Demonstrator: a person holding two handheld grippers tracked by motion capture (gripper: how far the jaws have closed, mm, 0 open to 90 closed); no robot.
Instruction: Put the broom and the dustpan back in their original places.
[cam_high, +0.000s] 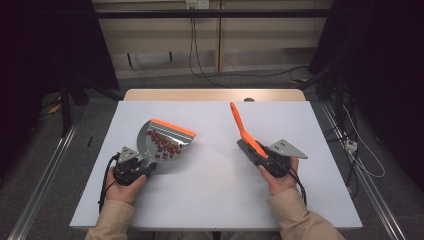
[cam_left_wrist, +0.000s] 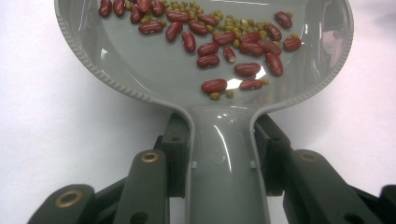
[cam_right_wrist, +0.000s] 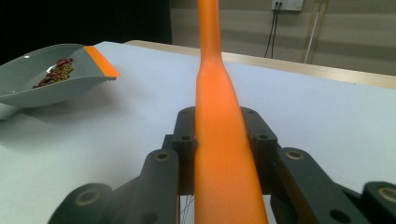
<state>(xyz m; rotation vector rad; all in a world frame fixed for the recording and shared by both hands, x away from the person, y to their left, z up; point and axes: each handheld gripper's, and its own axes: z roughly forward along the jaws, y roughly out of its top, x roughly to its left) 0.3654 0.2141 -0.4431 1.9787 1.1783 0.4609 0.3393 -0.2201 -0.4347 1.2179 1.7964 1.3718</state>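
The left tool (cam_high: 136, 167) is clamping the grey handle of a dustpan (cam_high: 162, 140), its jaws pressing on the handle from both sides, as the left gripper view shows up close (cam_left_wrist: 223, 163). The dustpan (cam_left_wrist: 154, 60) is sitting over the left half of the white surface (cam_high: 215, 195), its orange lip pointing away from the person and toward the centre. Red kidney beans (cam_left_wrist: 224, 51) and small green beans (cam_left_wrist: 229, 21) are lying scattered inside its grey bowl.

The right tool (cam_high: 267, 159) is gripping the orange handle of a brush (cam_high: 245, 131), jaws tight on either side of it in the right gripper view (cam_right_wrist: 224, 154). The brush handle is angling up and away over the right half of the surface, well apart from the dustpan (cam_right_wrist: 51, 79), which is appearing off to the left in that view.
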